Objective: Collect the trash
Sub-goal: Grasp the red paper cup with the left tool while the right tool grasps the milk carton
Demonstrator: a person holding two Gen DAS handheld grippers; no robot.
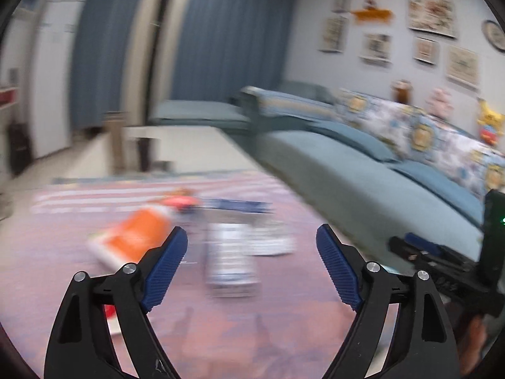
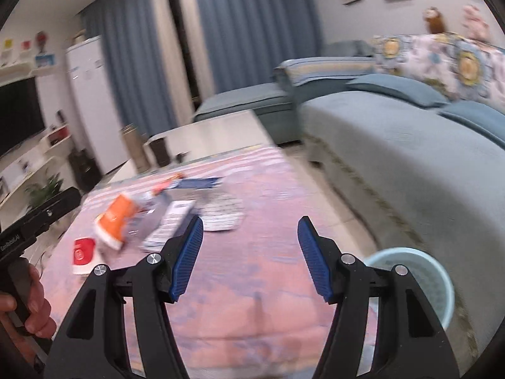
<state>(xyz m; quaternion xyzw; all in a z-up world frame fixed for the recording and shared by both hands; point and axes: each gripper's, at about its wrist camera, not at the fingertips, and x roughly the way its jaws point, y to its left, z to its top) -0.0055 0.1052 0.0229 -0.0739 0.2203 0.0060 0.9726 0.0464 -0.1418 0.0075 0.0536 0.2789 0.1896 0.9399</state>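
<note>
Trash lies scattered on a pink rug (image 2: 258, 284): an orange and white carton (image 1: 135, 237) (image 2: 116, 218), a red and white cup (image 2: 83, 252), a white and blue box (image 1: 230, 259) (image 2: 170, 224), a flat patterned wrapper (image 2: 221, 214) and a dark blue flat pack (image 1: 240, 205). All of it is blurred. My left gripper (image 1: 251, 230) hangs open over the rug, short of the box, with nothing between its fingers. My right gripper (image 2: 250, 221) is open and empty too, above the rug's near part. A light blue bin (image 2: 435, 284) stands behind its right finger.
A long blue-grey sofa (image 2: 410, 158) with patterned cushions runs along the right of the rug. A low white table (image 2: 205, 135) stands beyond the rug. A white fridge (image 2: 91, 101), shelving with a TV (image 2: 19, 113) and a plant (image 2: 44, 189) are at the left.
</note>
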